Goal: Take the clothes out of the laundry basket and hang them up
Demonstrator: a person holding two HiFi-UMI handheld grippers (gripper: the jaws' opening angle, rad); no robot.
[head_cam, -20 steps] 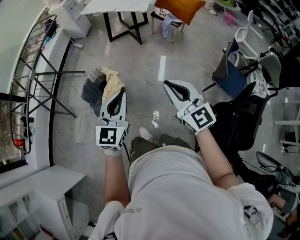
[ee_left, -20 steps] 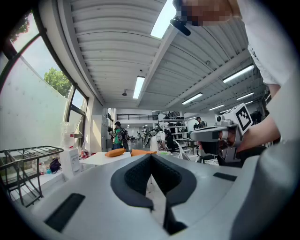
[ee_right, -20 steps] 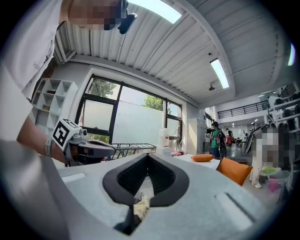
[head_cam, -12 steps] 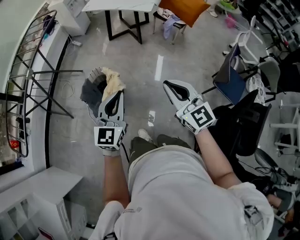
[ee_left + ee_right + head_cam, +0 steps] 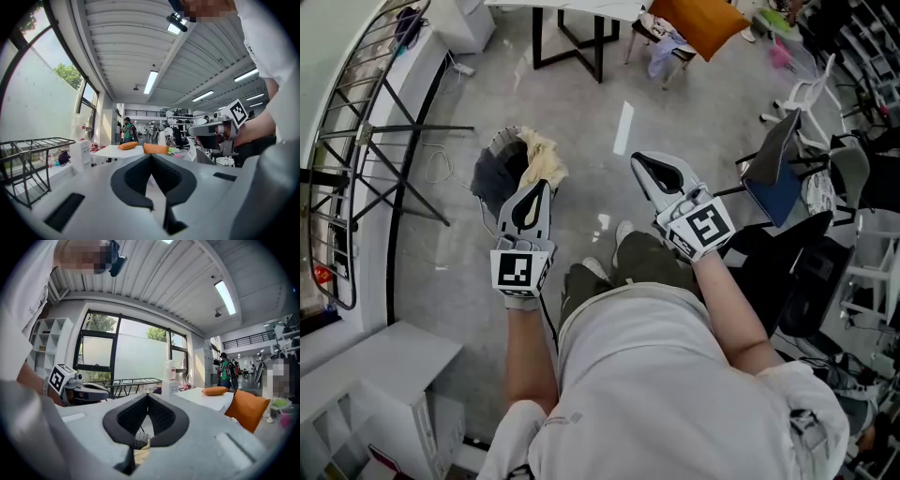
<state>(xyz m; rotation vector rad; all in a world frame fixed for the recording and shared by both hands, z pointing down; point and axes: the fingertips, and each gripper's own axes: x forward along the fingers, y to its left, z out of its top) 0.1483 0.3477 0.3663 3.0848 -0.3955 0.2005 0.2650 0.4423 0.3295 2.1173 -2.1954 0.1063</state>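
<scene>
Grey laundry basket [image 5: 508, 139] on the floor, cream cloth [image 5: 542, 157] and dark garment [image 5: 492, 180] heaped inside.

Person's olive-trousered leg [image 5: 643, 264] and white shoe [image 5: 624, 231] stepped forward, now between left gripper [image 5: 541, 186] and right gripper [image 5: 641, 163].

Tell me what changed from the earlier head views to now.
The person stepped forward: a shoe and knee now show further ahead, near the right hand-held gripper, and the room has shifted in view. Nothing was taken hold of or let go. That gripper and the left hand-held gripper stay shut and empty; the laundry basket and its clothes lie untouched.
</scene>
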